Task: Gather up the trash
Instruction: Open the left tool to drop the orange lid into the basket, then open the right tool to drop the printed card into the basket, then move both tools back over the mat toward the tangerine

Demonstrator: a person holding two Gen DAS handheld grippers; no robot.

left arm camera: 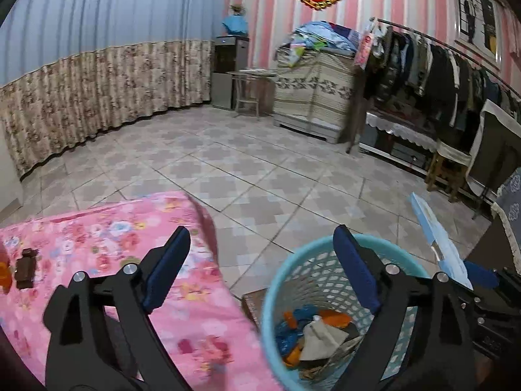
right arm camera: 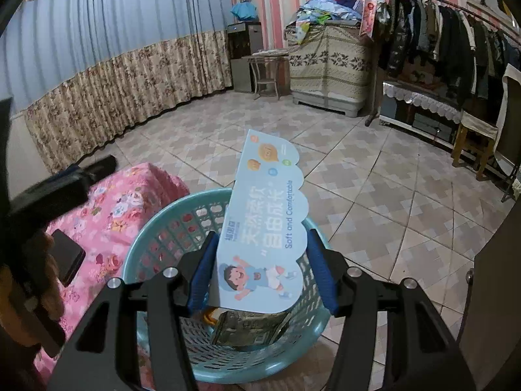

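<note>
A teal plastic basket (left arm camera: 276, 277) stands on the floor beside a low surface covered in pink floral cloth (left arm camera: 114, 228). Orange and blue wrappers and crumpled paper (left arm camera: 312, 329) lie in it. My left gripper (left arm camera: 260, 231) is open wide with nothing between its fingers, reaching over the cloth's edge and the basket's near rim. A brown wrapper (left arm camera: 25, 267) lies on the cloth at far left. My right gripper (right arm camera: 263, 235) is shut on a light blue printed card (right arm camera: 263, 228), held upright by its two long edges above the basket (right arm camera: 143, 231). The same card (left arm camera: 436, 238) shows in the left wrist view.
Tiled floor (left arm camera: 260, 169) stretches ahead to a floral curtain (left arm camera: 97, 97). At the back stand a covered cabinet (left arm camera: 312, 94) with piled cloth, and a small stool (left arm camera: 250, 88). A rack of dark clothes (left arm camera: 439, 75) lines the right wall. A dark flat object (right arm camera: 65, 257) lies on the cloth.
</note>
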